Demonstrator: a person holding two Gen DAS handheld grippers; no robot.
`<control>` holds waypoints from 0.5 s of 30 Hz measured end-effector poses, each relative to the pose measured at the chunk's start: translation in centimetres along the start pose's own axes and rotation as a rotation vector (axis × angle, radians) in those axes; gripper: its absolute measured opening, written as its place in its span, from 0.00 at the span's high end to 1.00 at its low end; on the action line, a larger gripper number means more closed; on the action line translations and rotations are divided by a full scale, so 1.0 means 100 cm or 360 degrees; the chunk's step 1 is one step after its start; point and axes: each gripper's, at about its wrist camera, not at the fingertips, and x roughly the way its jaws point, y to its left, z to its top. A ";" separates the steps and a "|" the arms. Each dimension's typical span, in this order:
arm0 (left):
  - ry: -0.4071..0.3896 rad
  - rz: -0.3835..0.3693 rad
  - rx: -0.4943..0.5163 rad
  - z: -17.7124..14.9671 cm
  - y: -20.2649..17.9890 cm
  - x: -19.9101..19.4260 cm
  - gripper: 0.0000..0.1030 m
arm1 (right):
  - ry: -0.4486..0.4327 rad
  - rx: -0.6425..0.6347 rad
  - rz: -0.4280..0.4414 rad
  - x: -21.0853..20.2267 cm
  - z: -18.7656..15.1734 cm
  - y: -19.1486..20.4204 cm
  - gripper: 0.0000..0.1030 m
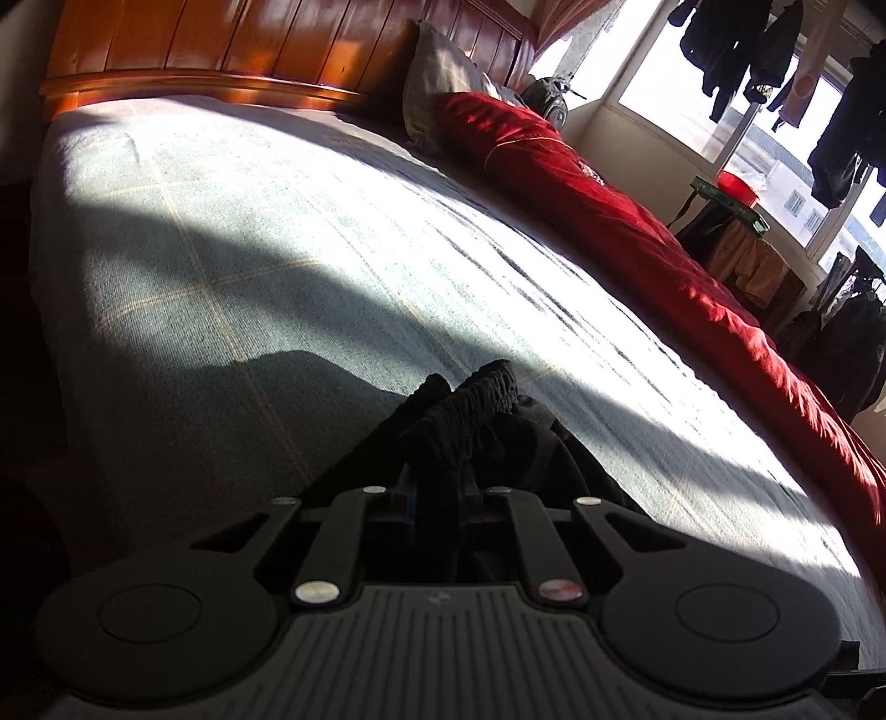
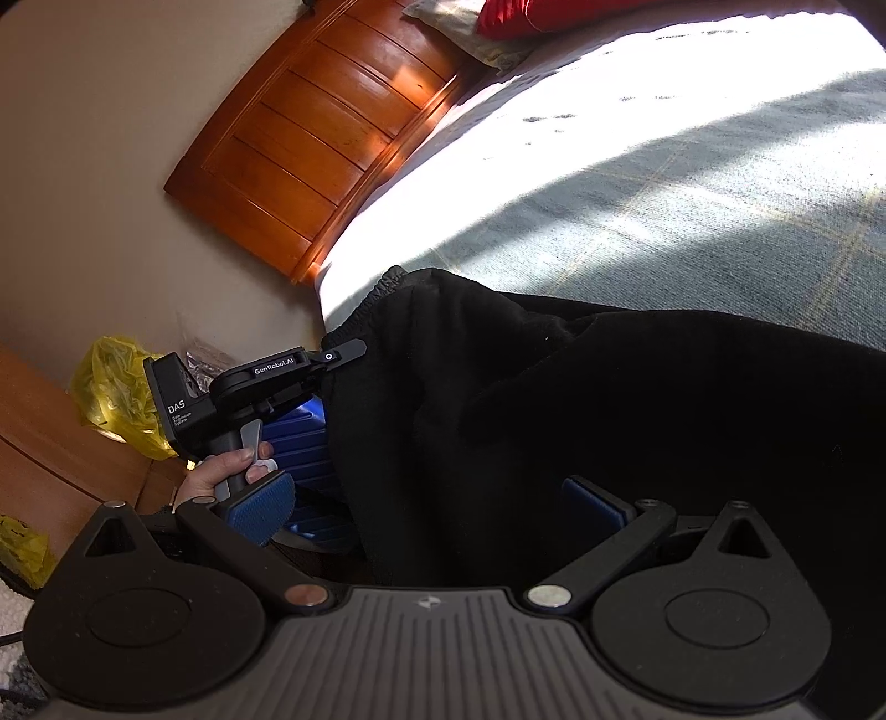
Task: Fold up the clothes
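A black garment (image 1: 476,399) with an elastic ribbed waistband lies bunched at the near edge of the bed. My left gripper (image 1: 440,476) is shut on the black garment just behind the waistband, and the cloth rises in a fold between its fingers. In the right wrist view, the left gripper (image 2: 357,348) clamps the garment's edge (image 2: 554,387) at the bed's corner, with a hand (image 2: 221,471) on its handle. My right gripper (image 2: 429,507) stands open, its blue pads (image 2: 260,509) wide apart. The black cloth lies between them, but the pads do not press on it.
The bed has a grey-green checked sheet (image 1: 277,249), partly in bright sun. A red quilt (image 1: 609,221) and a pillow (image 1: 443,72) lie along its far side, against a wooden headboard (image 1: 221,44). Beside the bed are a yellow bag (image 2: 116,387), a blue ribbed object (image 2: 302,448) and wooden furniture (image 2: 55,443).
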 end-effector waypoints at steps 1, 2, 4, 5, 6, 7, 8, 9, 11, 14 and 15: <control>-0.0012 0.0002 0.0011 0.002 -0.002 -0.007 0.91 | -0.0001 0.0000 0.0002 0.000 0.001 -0.001 0.00; -0.0018 0.0004 0.0024 0.004 -0.003 -0.013 0.91 | -0.0001 0.0002 0.0002 0.001 0.001 -0.001 0.00; -0.0010 0.0028 0.0042 0.005 -0.001 -0.018 0.91 | 0.0001 0.0002 0.0004 0.003 0.003 -0.002 0.00; 0.0008 0.0038 0.0050 0.005 0.001 -0.017 0.90 | 0.0002 0.0003 0.0004 0.004 0.004 -0.002 0.00; 0.0027 0.0057 0.0045 0.004 0.004 -0.014 0.90 | 0.0004 0.0003 0.0004 0.005 0.004 -0.002 0.00; 0.0050 0.0081 0.0021 0.003 0.009 -0.009 0.87 | 0.0007 0.0001 0.0005 0.006 0.004 -0.003 0.00; 0.0077 0.0091 0.0001 0.001 0.013 -0.003 0.87 | 0.0010 -0.0001 0.0006 0.006 0.005 -0.003 0.00; 0.0102 0.0104 -0.0015 -0.001 0.017 0.004 0.86 | 0.0013 -0.0003 0.0007 0.007 0.005 -0.003 0.00; 0.0151 0.0130 -0.0010 -0.005 0.018 0.011 0.85 | 0.0018 -0.0010 0.0004 0.007 0.004 -0.002 0.00; 0.0143 0.0154 0.0045 -0.004 0.014 0.004 0.79 | 0.0010 -0.0022 -0.0023 0.001 0.002 -0.003 0.00; 0.0129 0.0186 0.0057 0.000 0.014 0.000 0.77 | 0.0002 -0.0022 -0.0034 -0.001 0.001 -0.004 0.00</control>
